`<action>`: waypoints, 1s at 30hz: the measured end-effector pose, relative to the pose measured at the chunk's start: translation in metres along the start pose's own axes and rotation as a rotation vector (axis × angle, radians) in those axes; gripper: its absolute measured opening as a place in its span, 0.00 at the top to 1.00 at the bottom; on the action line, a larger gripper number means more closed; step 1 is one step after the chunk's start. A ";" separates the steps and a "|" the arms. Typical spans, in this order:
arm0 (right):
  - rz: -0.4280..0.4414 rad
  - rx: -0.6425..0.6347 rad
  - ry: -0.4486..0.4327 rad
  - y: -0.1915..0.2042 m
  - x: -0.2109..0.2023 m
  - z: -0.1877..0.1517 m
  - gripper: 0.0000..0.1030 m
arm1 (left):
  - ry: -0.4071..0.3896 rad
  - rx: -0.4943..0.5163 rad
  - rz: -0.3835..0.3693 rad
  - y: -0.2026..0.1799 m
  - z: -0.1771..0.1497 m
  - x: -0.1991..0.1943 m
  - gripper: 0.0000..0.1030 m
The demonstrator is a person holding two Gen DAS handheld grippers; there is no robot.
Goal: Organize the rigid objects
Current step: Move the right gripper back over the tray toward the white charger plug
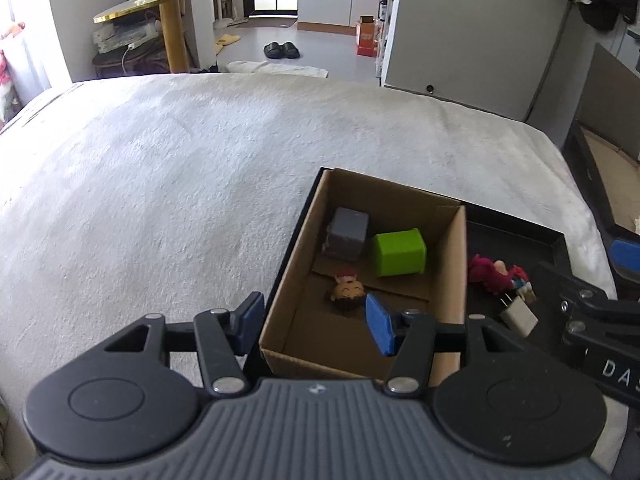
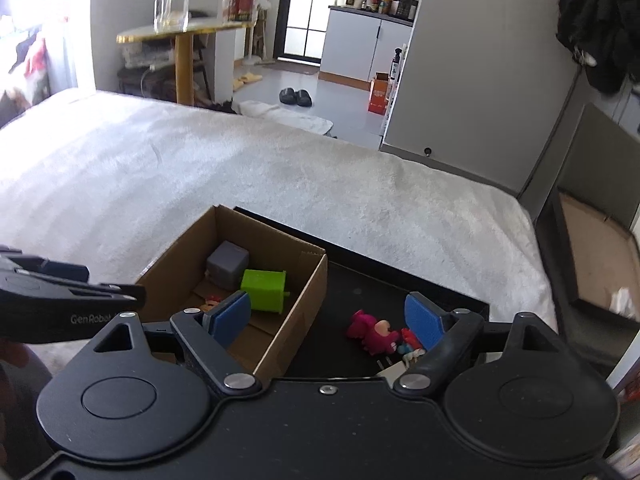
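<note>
Left wrist view: the left tongs (image 1: 316,322) are standing apart and empty above the near end of the cardboard box (image 1: 448,280), which is sitting on the bed (image 1: 160,184). The box is holding a grey cube (image 1: 347,239), a green block (image 1: 399,252) and a small figurine head (image 1: 349,291). The white charger (image 1: 518,316) and pink toy (image 1: 490,274) are lying to the right, on the black tray (image 1: 520,240).

Right wrist view: the right tongs (image 2: 327,322) are standing wide apart, gripping nothing. The pink toy (image 2: 370,332) is lying just ahead between the pads, nearer this hand. Its long axis is running roughly crosswise.
</note>
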State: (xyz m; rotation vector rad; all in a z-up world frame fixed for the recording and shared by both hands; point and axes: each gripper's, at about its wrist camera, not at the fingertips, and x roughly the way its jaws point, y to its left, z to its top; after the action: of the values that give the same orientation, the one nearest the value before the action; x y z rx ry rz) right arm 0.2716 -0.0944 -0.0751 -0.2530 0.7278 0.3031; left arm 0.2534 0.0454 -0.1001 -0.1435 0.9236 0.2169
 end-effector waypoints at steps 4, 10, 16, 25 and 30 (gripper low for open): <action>0.012 0.035 -0.025 -0.009 -0.008 -0.006 0.20 | -0.009 0.012 0.015 -0.006 -0.003 -0.008 0.47; -0.004 0.064 -0.037 -0.018 -0.017 -0.016 0.20 | -0.013 0.031 0.039 -0.014 -0.007 -0.017 0.45; -0.001 0.131 -0.051 -0.033 -0.021 -0.026 0.17 | -0.028 0.047 0.046 -0.024 -0.011 -0.024 0.25; 0.033 0.227 -0.059 -0.054 -0.024 -0.044 0.00 | -0.039 0.075 0.057 -0.035 -0.017 -0.027 0.10; 0.004 0.262 -0.072 -0.062 -0.023 -0.054 0.00 | -0.068 0.124 0.071 -0.044 -0.021 -0.030 0.09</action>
State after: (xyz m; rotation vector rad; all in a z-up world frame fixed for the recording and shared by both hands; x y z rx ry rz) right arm 0.2442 -0.1737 -0.0914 0.0074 0.6889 0.2163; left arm 0.2301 -0.0052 -0.0869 0.0115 0.8729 0.2283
